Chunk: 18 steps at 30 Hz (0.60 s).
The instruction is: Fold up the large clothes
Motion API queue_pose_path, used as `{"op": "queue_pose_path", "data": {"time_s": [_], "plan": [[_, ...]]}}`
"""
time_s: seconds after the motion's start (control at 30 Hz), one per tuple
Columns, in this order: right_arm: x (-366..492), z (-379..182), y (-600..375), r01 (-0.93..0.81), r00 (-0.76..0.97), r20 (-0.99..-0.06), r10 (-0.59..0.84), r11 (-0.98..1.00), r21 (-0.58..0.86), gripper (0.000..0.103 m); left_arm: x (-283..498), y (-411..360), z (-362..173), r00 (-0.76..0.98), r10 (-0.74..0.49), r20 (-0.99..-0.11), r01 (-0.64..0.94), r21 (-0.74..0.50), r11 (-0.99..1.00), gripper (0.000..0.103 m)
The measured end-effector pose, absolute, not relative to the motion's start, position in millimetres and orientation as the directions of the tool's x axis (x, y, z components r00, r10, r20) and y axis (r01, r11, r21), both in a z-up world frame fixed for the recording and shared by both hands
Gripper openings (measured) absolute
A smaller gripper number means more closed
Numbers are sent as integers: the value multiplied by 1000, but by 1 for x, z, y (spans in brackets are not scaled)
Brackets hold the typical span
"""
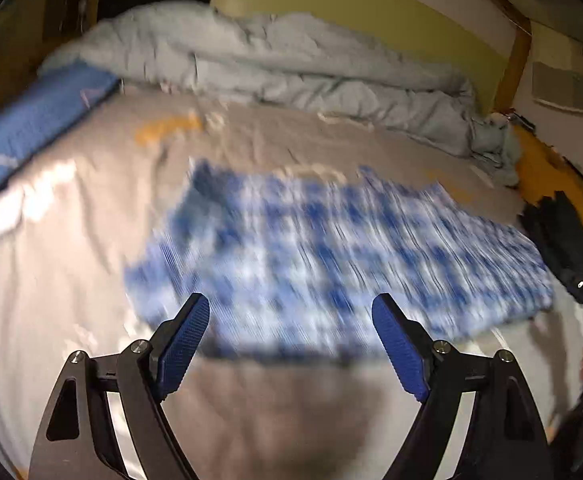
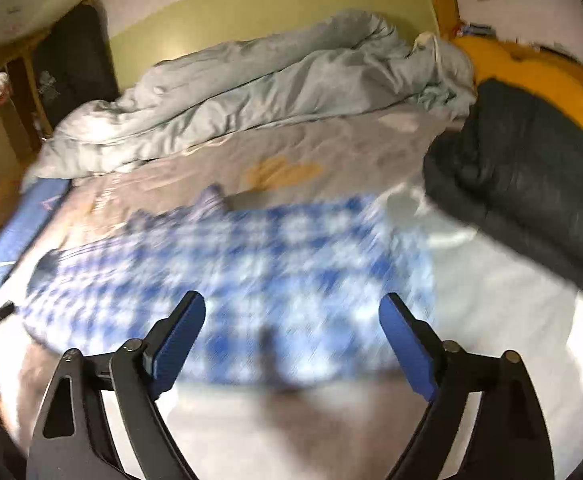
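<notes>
A blue and white checked garment (image 1: 331, 252) lies flat on the pale bed sheet (image 1: 71, 280), blurred by motion. My left gripper (image 1: 291, 304) hangs over its near edge, open, with nothing between the blue pads. The right wrist view shows the same checked garment (image 2: 231, 280) spread across the bed. My right gripper (image 2: 291, 304) stands open above its near edge, holding nothing. Neither gripper touches the cloth.
A crumpled pale grey duvet (image 1: 291, 64) is bunched along the far side of the bed against a yellow-green wall. A dark padded garment (image 2: 531, 200) lies at the right of the bed, with a yellow cushion (image 2: 543, 76) behind it. A blue pillow (image 1: 31, 128) lies at the left.
</notes>
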State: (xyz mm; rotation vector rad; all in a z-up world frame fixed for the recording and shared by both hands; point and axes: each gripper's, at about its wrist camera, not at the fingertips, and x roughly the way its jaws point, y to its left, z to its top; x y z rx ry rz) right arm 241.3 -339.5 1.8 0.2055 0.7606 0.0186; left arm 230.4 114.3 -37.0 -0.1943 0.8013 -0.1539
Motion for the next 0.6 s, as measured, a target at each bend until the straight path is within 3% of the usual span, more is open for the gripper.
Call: {"op": "queue_pose_path", "data": {"time_s": [0.27, 0.33, 0.43, 0.6], "plan": [[218, -35, -350, 117, 685, -716, 132, 951, 287, 92, 217, 109, -58, 674, -228, -702, 63, -253, 965, 85], [223, -44, -372, 209, 680, -728, 94, 926, 315, 92, 222, 123, -63, 681, -209, -702, 15, -271, 962, 85], [227, -53, -403, 341, 675, -737, 5, 885, 318, 92, 228, 156, -68, 700, -86, -709, -128, -244, 961, 85], [242, -61, -427, 343, 668, -743, 40, 870, 354, 92, 244, 201, -86, 698, -118, -706, -196, -347, 917, 85]]}}
